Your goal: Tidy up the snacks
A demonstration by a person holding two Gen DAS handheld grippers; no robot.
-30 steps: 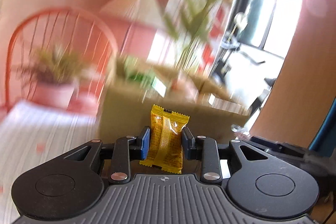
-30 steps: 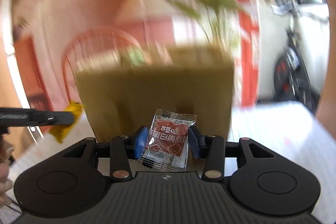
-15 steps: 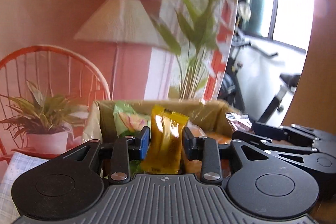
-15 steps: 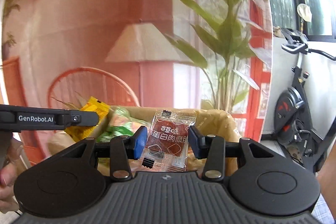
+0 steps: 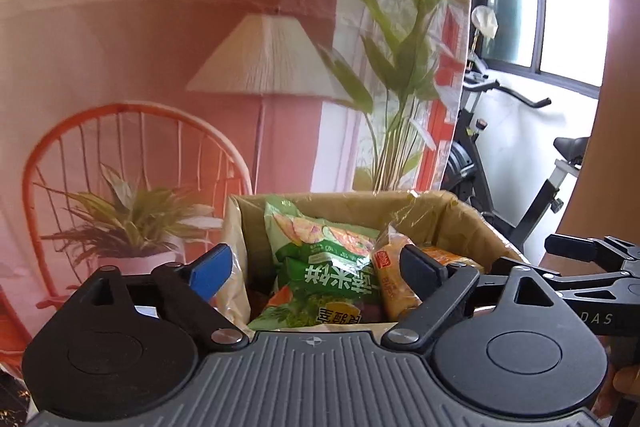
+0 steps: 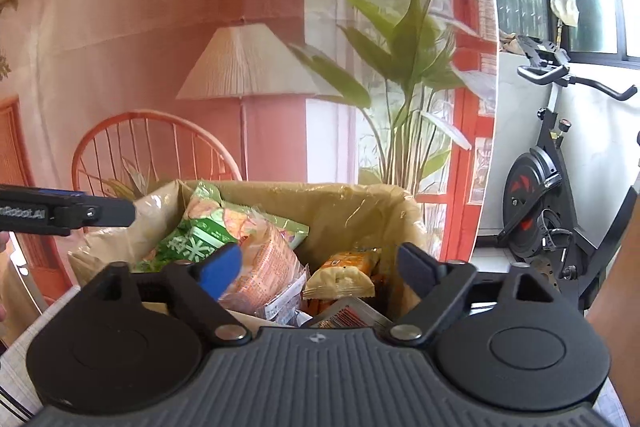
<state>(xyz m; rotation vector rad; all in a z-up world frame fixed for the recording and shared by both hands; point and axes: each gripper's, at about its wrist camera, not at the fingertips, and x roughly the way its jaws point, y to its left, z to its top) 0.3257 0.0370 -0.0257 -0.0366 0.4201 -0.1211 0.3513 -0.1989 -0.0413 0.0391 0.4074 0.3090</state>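
Both my left gripper (image 5: 316,267) and right gripper (image 6: 318,267) fingers are opening, empty, over the cardboard box (image 6: 352,203); lowering could snag its plastic liner (image 5: 404,207).

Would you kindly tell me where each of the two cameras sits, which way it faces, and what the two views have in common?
Left wrist: on the left gripper, looking forward and slightly down into the cardboard box of snacks; its empty jaws are opening, and the right gripper shows at the right edge.
Right wrist: on the right gripper, facing the same box; its jaws are opening on nothing, with the left gripper at the left edge.
Shared: the box, green snack bag, lamp, exercise bike.
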